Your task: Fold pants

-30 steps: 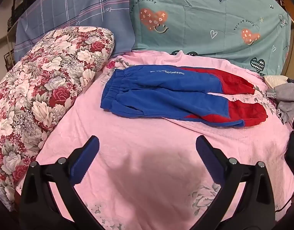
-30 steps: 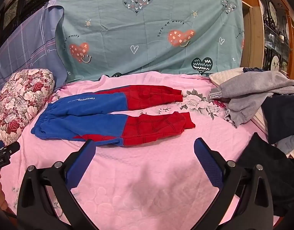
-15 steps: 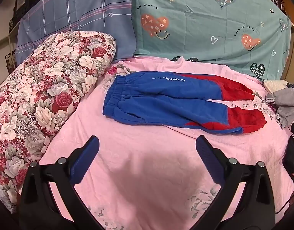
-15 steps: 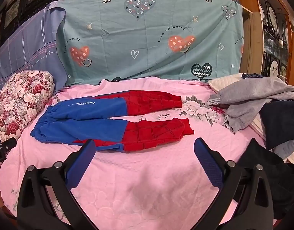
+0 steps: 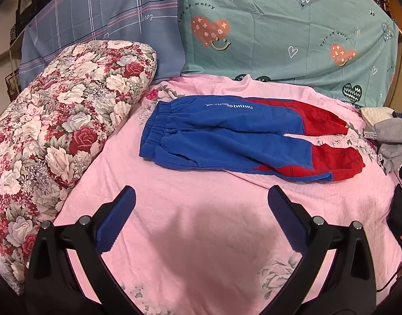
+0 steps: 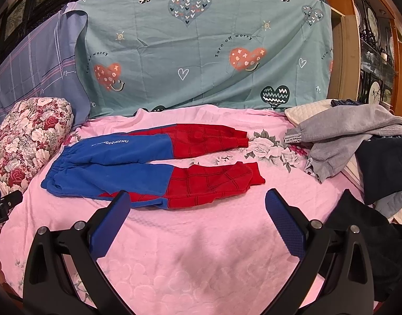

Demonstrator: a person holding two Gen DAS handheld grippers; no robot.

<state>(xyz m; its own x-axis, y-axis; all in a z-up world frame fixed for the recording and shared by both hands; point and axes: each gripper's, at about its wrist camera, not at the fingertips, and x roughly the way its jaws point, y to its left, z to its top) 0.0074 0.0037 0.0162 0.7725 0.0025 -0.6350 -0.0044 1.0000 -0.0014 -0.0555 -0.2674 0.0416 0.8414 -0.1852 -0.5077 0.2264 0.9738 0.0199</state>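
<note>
- The pants (image 5: pixel 227 139) lie spread flat on the pink blanket (image 5: pixel 201 223), across the middle of the left wrist view. The blue waistband end sits toward centre-left and the red cuffs run off to the right.
- From the right wrist view the same pants (image 6: pixel 153 168) stretch across the middle of the frame, with the two legs side by side and a narrow strip of pink showing between them.
- The left gripper (image 5: pixel 201 204) fills the bottom of its frame. Its blue pads are spread wide, nothing is between them, and it hangs above bare blanket well short of the waistband.
- The right gripper (image 6: pixel 197 207) is likewise spread wide and empty at the bottom of its frame. The tip of its left-hand finger shows in front of the near leg's lower hem, but I cannot tell whether it touches the cloth.
- No fold looks to be made yet, so to my eye this is the approach before the first grasp.
- The next move likely calls for one tool on the near waistband corner and the other on the near cuff, pinching only that leg so it can be laid over the far one.
- The floral quilt roll (image 5: pixel 56 136) at the left and the grey garment (image 6: pixel 340 136) at the right sit clear of the pants.
</note>
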